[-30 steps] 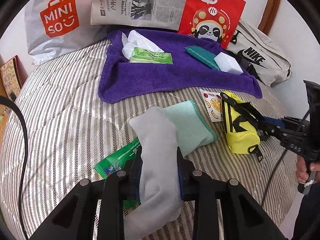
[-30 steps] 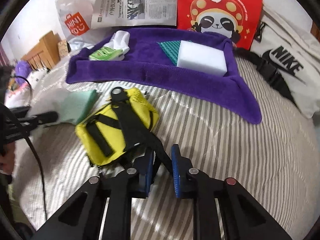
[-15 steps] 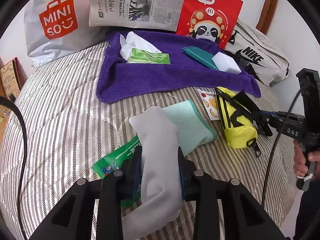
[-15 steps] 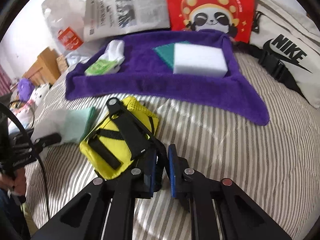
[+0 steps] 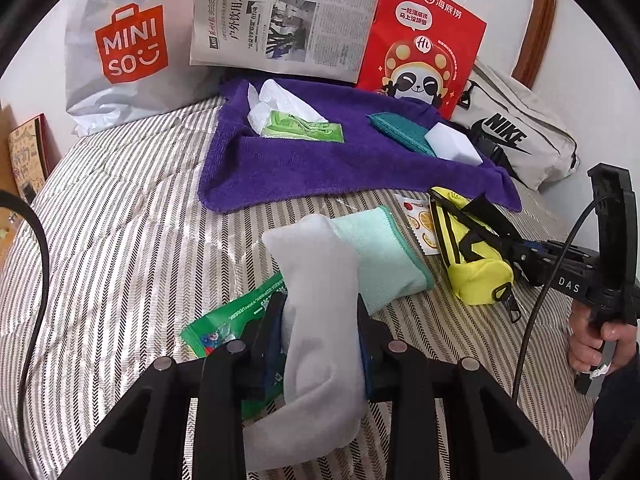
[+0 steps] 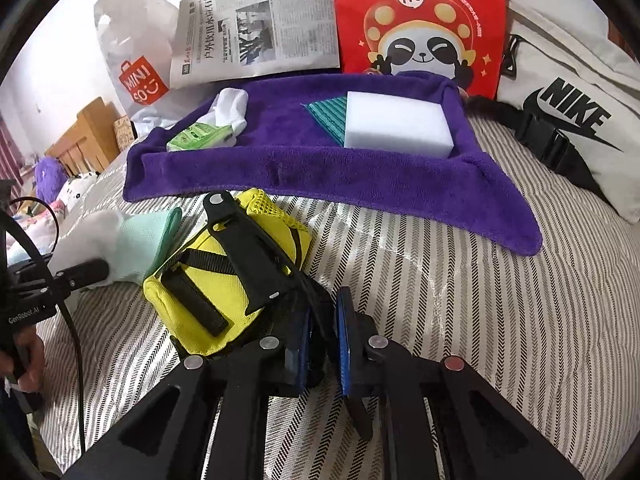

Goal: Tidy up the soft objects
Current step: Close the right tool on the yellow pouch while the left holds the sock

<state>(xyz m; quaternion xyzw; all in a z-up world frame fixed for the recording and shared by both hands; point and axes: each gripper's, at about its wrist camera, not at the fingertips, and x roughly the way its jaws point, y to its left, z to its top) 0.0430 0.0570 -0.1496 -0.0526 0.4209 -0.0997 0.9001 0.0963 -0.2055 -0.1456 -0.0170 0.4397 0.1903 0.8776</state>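
One grey sock (image 5: 320, 304) and one yellow pouch (image 6: 208, 280), each gripper-held.

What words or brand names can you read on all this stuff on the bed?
"MINISO": white plastic bag.
"NIKE": grey bag.
"Hi": red paper bag, on the panda's hat; also Chinese lettering.
"DAS": right gripper body.
"GenRobot AI": left gripper body.
Newspaper: Chinese headline; small print unreadable.

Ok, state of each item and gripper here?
Left gripper: shut on white sock.
Right gripper: shut on pouch strap.
Yellow pouch: on bed, closed.
Mint cloth: folded, under sock.
Purple towel: spread flat.
Sponge: on towel.
Tissue pack: opened, on towel.
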